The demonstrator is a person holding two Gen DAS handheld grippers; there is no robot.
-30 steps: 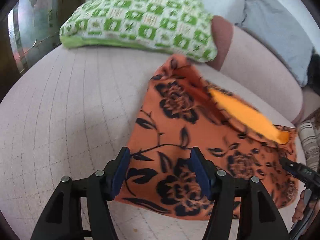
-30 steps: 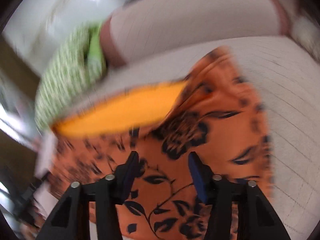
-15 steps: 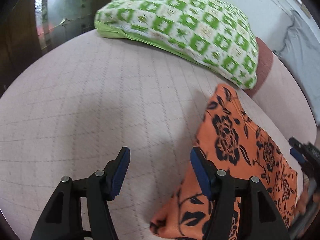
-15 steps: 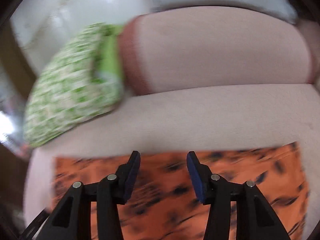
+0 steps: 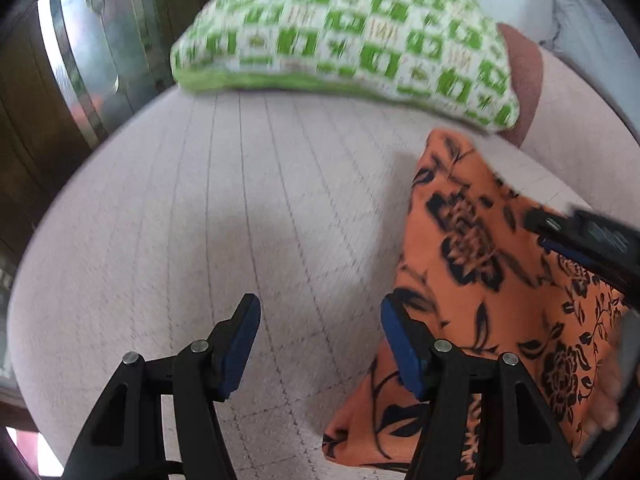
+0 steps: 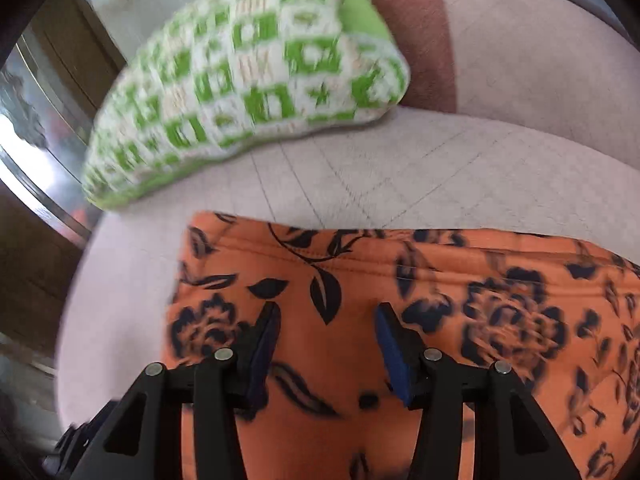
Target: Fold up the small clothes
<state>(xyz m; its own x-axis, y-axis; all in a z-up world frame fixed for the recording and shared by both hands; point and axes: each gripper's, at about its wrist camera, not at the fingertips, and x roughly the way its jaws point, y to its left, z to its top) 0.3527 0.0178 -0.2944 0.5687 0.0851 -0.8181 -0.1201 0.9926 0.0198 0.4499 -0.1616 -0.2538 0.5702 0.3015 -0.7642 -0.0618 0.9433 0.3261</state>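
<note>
An orange garment with a black flower print [image 5: 480, 280] lies folded flat on the pale sofa seat [image 5: 220, 220]. My left gripper [image 5: 320, 308] hangs open over bare seat just left of the garment's edge, with nothing between its fingers. In the right wrist view the garment [image 6: 340, 256] fills the lower half. My right gripper [image 6: 328, 314] hovers above it, its jaws opening, with no cloth pinched between the pads. The right gripper [image 5: 540, 232] also reaches in from the right edge of the left wrist view, over the garment.
A green-and-white checked cushion [image 5: 352, 28] lies at the back of the seat, close to the garment's far corner [image 6: 248, 80]. The sofa backrest [image 6: 540, 48] rises behind it. A dark wooden window frame [image 5: 80, 60] stands to the left. A hand [image 5: 604, 400] shows at the lower right.
The raised flap showing the plain orange inside is gone and the garment now lies flat. My left gripper moved left off the cloth onto bare seat. The right gripper swept across the garment.
</note>
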